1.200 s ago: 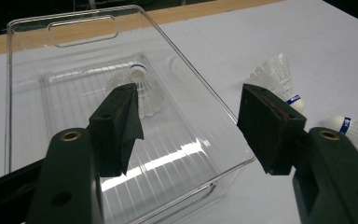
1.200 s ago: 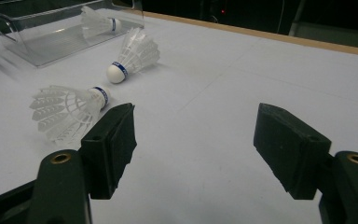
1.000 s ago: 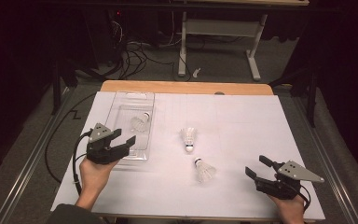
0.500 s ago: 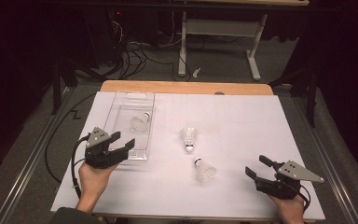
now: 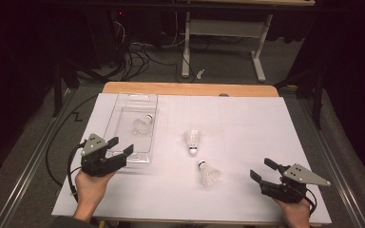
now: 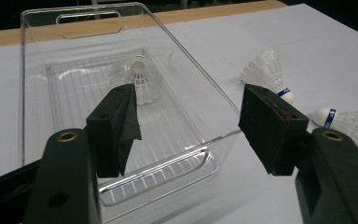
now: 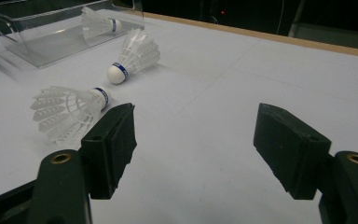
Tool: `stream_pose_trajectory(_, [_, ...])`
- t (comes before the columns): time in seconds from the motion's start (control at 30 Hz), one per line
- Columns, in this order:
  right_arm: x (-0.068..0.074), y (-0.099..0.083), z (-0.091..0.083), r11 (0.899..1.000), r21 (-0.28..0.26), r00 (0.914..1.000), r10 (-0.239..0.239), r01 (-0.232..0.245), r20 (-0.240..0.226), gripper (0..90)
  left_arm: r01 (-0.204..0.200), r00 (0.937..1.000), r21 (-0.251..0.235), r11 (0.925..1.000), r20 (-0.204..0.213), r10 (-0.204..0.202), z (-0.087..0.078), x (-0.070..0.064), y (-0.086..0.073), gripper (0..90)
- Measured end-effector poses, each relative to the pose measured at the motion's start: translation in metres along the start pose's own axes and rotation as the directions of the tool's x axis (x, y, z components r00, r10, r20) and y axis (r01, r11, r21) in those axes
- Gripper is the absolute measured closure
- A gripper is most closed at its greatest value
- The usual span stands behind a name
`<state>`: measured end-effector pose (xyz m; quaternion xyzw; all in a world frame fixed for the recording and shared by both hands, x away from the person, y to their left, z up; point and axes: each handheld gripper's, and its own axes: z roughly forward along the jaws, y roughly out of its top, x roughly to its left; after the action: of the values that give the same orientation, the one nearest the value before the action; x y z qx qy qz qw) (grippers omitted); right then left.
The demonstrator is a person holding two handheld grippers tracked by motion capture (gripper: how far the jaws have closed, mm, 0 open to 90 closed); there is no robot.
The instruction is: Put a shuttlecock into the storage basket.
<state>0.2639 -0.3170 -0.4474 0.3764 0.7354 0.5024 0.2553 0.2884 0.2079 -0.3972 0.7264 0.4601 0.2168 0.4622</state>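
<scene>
Bare table right of the clear bin [image 5: 134, 124] for me, just two loose shuttlecocks [image 5: 192, 140] [image 5: 209, 174] in the way.

The left tool [image 5: 120, 148] has drawn back toward the person and out to its own left, so the near end of the bin [image 5: 134, 159] now lies just ahead of its spread jaws instead of under them. Its hand [image 5: 91, 186] has pulled back with it.

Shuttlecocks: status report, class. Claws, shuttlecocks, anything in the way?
Both claws, left and right, open, empty. One shuttlecock in clear tray, two on table. Nothing blocks them.
</scene>
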Motion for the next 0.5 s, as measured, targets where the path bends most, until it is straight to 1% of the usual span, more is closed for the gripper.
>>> stream_pose_trajectory(0.23, [0.0,0.0,0.0001,1.0,0.001,1.0,0.0,0.0,0.0,30.0,-0.003,1.0,-0.01,0.9999,0.004,0.003,-0.0026,-0.0025,-0.0026,37.7])
stream_pose_trajectory(0.3, [-0.0001,0.0,-0.0002,1.0,-0.001,1.0,0.002,-0.002,0.001,29.9,-0.011,0.9999,-0.013,0.9999,0.001,0.011,-0.0033,-0.004,-0.0043,37.4])
stream_pose_trajectory(0.5, [-0.0002,0.0001,-0.0001,1.0,0.0,1.0,0.005,-0.005,0.006,29.8,-0.016,0.9999,-0.022,0.9996,0.002,0.016,-0.0056,-0.0049,-0.0071,37.2])
